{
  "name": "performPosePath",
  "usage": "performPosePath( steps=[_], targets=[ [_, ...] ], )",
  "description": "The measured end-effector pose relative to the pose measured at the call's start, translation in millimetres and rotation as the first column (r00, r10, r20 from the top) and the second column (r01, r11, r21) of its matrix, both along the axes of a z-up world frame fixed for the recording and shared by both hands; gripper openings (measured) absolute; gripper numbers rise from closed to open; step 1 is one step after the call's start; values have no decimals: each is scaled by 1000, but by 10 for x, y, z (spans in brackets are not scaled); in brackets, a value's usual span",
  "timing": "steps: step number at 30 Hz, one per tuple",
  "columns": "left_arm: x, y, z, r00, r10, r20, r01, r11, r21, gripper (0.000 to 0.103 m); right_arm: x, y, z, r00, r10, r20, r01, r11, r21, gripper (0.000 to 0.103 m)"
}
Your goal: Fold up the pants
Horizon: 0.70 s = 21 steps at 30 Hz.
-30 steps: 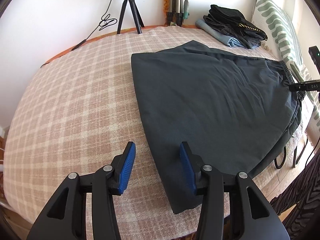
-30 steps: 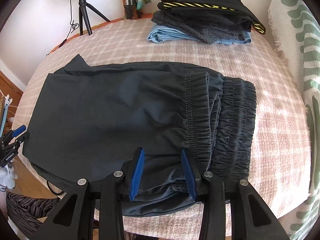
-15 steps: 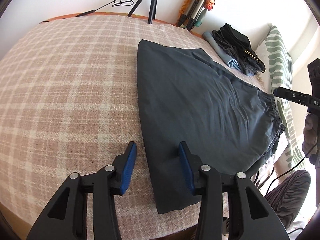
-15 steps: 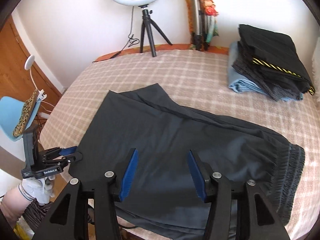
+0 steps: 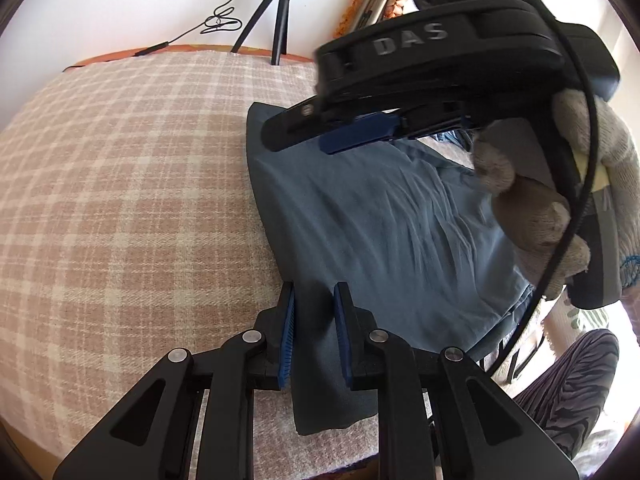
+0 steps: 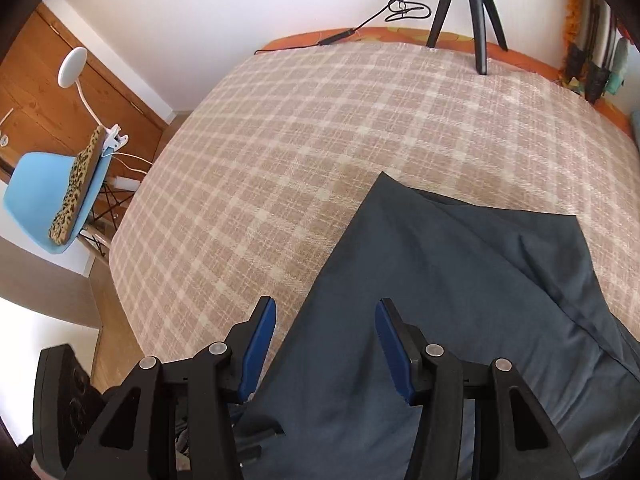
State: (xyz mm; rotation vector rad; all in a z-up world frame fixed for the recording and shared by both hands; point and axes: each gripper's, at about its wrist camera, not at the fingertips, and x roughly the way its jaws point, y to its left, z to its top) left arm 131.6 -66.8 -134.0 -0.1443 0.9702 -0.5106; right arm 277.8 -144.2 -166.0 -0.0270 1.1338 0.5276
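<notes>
Dark grey-blue pants (image 5: 380, 220) lie flat on a plaid bed cover (image 5: 120, 200). My left gripper (image 5: 314, 292) sits at the near-left corner of the leg end. Its jaws are closing with the fabric's edge between the blue pads, which do not visibly press on it. My right gripper (image 5: 320, 136), held by a gloved hand (image 5: 532, 208), hovers over the far part of the pants. In the right wrist view that gripper (image 6: 324, 312) stands open above the left edge of the pants (image 6: 440, 280), nothing between its fingers.
A black tripod (image 6: 472, 8) and a cable (image 6: 404, 4) stand at the bed's far edge. A blue chair (image 6: 40, 188) with a leopard-print cloth and a white lamp (image 6: 74, 68) are left of the bed. A person's striped trouser leg (image 5: 572, 380) is at the near right.
My right gripper has swept left from the waistband to the leg end and opened wider, now filling the upper right of the left wrist view. The left jaws have narrowed around the fabric edge.
</notes>
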Motion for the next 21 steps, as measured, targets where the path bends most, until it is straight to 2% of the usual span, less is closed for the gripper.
performPosePath(
  steps=[9,16,21],
  targets=[
    [-37,-37,-2,1000,-21,9,22,1000,-10,17,286,293,-267,998,-25,-53,17,990,-143,54],
    [-54,-122,6,999,-30,26,29,999,29,17,345,431,-354,998,12,-70,-30,964,-264,51],
    [-72,-135,12,999,-21,31,20,999,48,17,295,528,-379,998,60,-29,-66,927,-368,27]
  ],
)
